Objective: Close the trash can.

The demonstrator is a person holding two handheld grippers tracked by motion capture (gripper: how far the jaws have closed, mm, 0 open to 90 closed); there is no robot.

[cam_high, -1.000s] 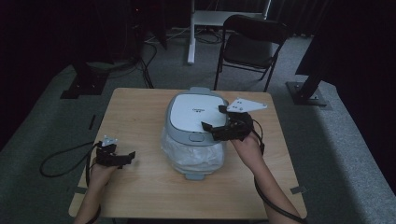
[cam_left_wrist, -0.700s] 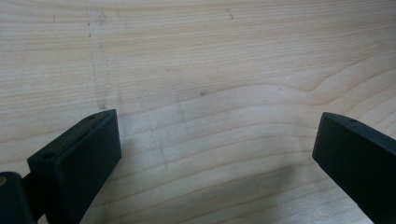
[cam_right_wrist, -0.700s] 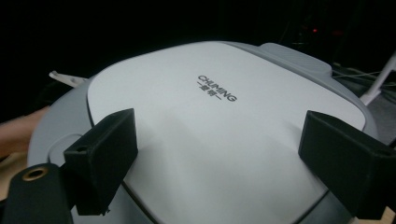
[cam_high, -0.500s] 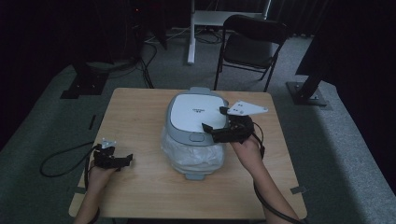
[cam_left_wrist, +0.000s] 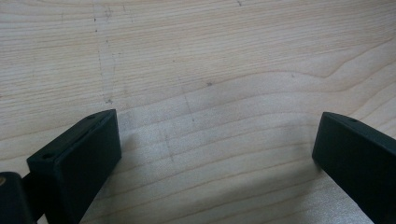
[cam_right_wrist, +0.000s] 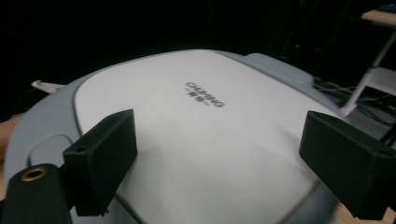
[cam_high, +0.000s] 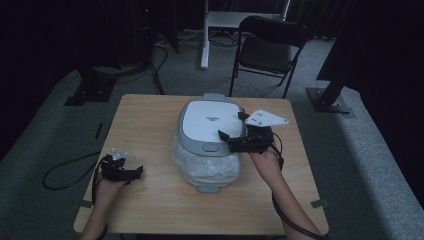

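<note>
The right gripper point(cam_high: 231, 129), jaws spread, is held over the rice cooker lid point(cam_right_wrist: 196, 140), whose lettering is seen close. The left gripper point(cam_high: 136, 172), jaws parted, is held near the table's point(cam_high: 150, 125) left edge.

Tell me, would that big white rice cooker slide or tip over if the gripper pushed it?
The rice cooker looks broad and squat, so it would probably slide rather than tip. Its body seems wrapped in clear plastic, which may slip on the wooden table. The smooth domed lid likely gives the right gripper little purchase.

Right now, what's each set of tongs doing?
Left tongs: open, empty, over the bare table.
Right tongs: open, empty, over the cooker lid.
</note>
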